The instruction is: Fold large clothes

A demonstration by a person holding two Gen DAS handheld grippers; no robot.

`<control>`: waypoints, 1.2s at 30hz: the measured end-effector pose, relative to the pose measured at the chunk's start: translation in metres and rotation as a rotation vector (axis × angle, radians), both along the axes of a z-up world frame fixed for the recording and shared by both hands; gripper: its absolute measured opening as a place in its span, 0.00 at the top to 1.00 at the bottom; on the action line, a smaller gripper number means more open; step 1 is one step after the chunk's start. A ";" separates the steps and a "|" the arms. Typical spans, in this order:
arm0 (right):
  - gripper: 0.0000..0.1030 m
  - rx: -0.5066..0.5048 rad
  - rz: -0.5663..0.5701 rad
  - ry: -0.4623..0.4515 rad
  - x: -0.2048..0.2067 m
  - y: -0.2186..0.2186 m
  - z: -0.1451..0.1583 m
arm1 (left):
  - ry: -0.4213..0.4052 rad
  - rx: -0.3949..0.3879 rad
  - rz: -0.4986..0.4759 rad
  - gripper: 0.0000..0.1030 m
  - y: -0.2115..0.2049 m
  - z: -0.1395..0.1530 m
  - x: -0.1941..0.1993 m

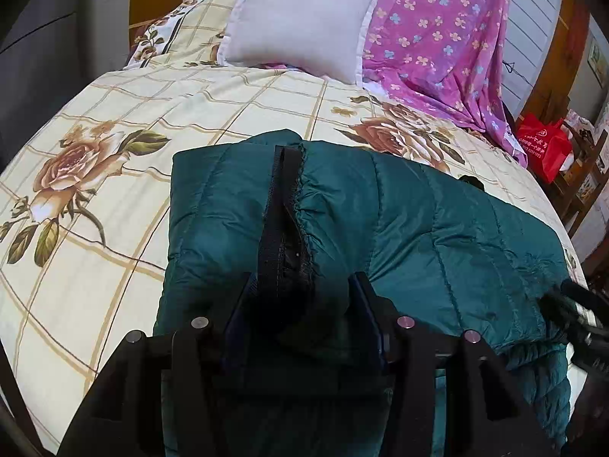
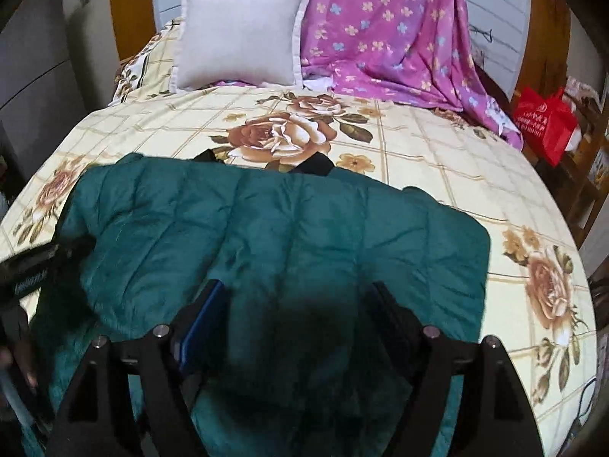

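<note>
Teal quilted jacket (image 1: pixel 399 221) lies on the bed (image 1: pixel 114 285), spread across the near half of the floral cream bedspread, partly folded over itself. Black zipper band (image 1: pixel 283 205) runs along the jacket's front edge, seen in the left wrist view. Two black bits poke out from under the jacket's far edge in the right wrist view, unclear what.

Left tongs (image 1: pixel 304 289): fingers apart at medium width, with the bunched zipper edge and teal fabric between them; fabric fills the gap, but a firm pinch can't be told. Right tongs (image 2: pixel 300 297): fingers wide apart, teal fabric mounded between them, touching the blue pad (image 2: pixel 205 316) on the left finger; a real grip can't be told either.

Each tongs shows as a dark blur at the edge of the other camera's view.

Far end of bed: white pillow (image 1: pixel 300 19) leaning against a pink flowered sheet (image 1: pixel 437 30) draped down from the headboard. Red bag (image 1: pixel 544 144) on a wooden rack beside the bed; it has white print and a round logo, too small to read. No other legible writing.
</note>
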State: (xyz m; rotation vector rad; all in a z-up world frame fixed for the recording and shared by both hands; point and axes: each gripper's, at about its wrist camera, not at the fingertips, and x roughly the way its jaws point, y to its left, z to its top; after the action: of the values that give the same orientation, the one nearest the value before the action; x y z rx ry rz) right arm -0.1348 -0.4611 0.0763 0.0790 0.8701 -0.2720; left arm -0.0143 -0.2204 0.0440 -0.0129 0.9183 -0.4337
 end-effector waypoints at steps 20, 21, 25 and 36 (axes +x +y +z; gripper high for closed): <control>0.22 -0.005 -0.124 0.006 -0.025 -0.041 -0.008 | -0.037 0.039 -0.012 0.67 -0.004 -0.004 -0.004; 0.22 0.014 -0.133 0.019 -0.023 -0.049 -0.015 | -0.037 0.039 -0.013 0.67 -0.005 -0.004 -0.005; 0.22 0.075 -0.136 0.017 -0.020 -0.061 -0.038 | -0.051 0.050 -0.019 0.65 -0.006 -0.005 -0.005; 0.22 0.005 -0.162 -0.003 -0.034 -0.049 -0.023 | -0.052 0.054 -0.019 0.65 -0.006 -0.005 -0.005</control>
State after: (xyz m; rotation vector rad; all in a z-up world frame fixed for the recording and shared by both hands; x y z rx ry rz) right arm -0.1691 -0.5099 0.0529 0.1547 0.8630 -0.4213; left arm -0.0191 -0.2269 0.0388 0.0560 0.8786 -0.4255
